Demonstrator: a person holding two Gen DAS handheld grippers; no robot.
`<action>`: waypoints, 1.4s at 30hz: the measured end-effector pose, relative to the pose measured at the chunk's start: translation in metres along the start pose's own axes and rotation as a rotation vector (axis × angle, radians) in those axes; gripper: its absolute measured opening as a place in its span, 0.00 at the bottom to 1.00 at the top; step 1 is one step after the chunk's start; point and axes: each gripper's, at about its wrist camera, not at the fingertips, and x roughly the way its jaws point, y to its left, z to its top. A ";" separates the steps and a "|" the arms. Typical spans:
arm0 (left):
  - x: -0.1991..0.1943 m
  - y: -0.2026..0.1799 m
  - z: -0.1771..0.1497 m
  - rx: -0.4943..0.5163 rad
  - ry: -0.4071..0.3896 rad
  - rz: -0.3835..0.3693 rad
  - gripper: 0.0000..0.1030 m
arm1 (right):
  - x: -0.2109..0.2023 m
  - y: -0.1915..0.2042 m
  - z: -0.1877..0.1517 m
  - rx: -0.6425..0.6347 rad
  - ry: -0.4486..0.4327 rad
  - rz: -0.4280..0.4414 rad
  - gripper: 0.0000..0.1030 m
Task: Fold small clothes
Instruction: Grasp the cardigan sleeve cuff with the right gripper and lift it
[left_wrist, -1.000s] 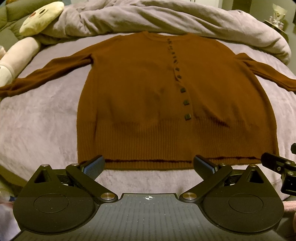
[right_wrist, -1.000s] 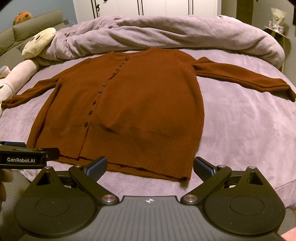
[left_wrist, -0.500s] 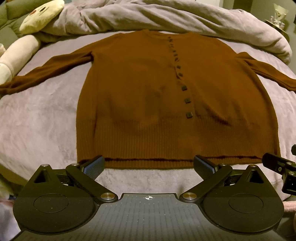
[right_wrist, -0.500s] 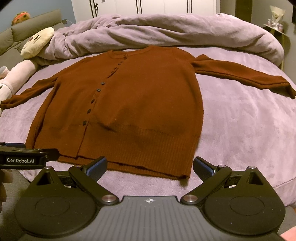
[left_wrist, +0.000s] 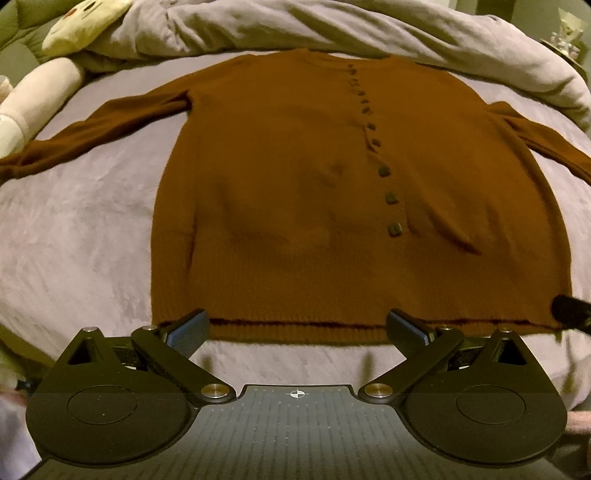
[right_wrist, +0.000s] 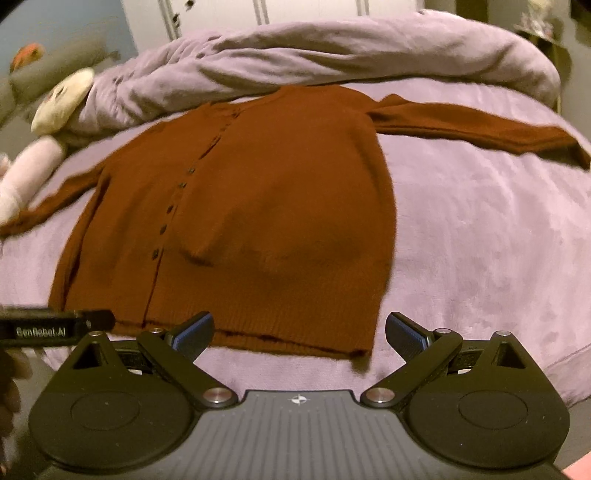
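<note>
Subject: one brown cardigan (left_wrist: 295, 192), laid flat and face up on the bed (left_wrist: 74, 236), buttoned down the front, both sleeves spread out to the sides. No fold has been made; the task is judged to be at its start.

Left tool (left_wrist: 297, 328): fingers spread wide apart, nothing between them. It hovers just short of the ribbed hem (left_wrist: 295, 325), with the garment lying straight ahead of it. Its left finger lines up near the hem's left corner; its right finger falls under the row of buttons (left_wrist: 391, 197).

Right tool (right_wrist: 299, 328): likewise spread wide and empty. It faces the right half of the hem (right_wrist: 288, 334); the hem's right corner lies between its fingers, closer to the right one.

Governing relation: the cardigan's long axis runs from hem to collar, directly away from both tools. The hem is the nearest edge to each. The left sleeve (left_wrist: 96, 136) is on the left tool's side and the right sleeve (right_wrist: 472, 125) on the right tool's side, both well apart from the tools and farther off than the hem.

Surroundings: a bunched duvet (right_wrist: 332, 55) lies just beyond the collar; a plush toy (left_wrist: 44, 96) rests near the left cuff.

Containers: none in view.

Risk, as a judgement: the loose knit may stretch or drag if lifted by one corner only.
</note>
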 end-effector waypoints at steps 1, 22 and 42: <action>0.001 0.001 0.002 -0.004 0.000 0.003 1.00 | 0.001 -0.007 0.003 0.031 -0.003 0.009 0.96; 0.056 0.009 0.033 -0.014 0.052 0.075 1.00 | 0.044 -0.147 0.034 0.380 -0.036 -0.122 0.96; 0.061 0.012 0.041 -0.039 0.102 0.068 1.00 | 0.006 -0.257 0.077 0.589 -0.311 -0.032 0.96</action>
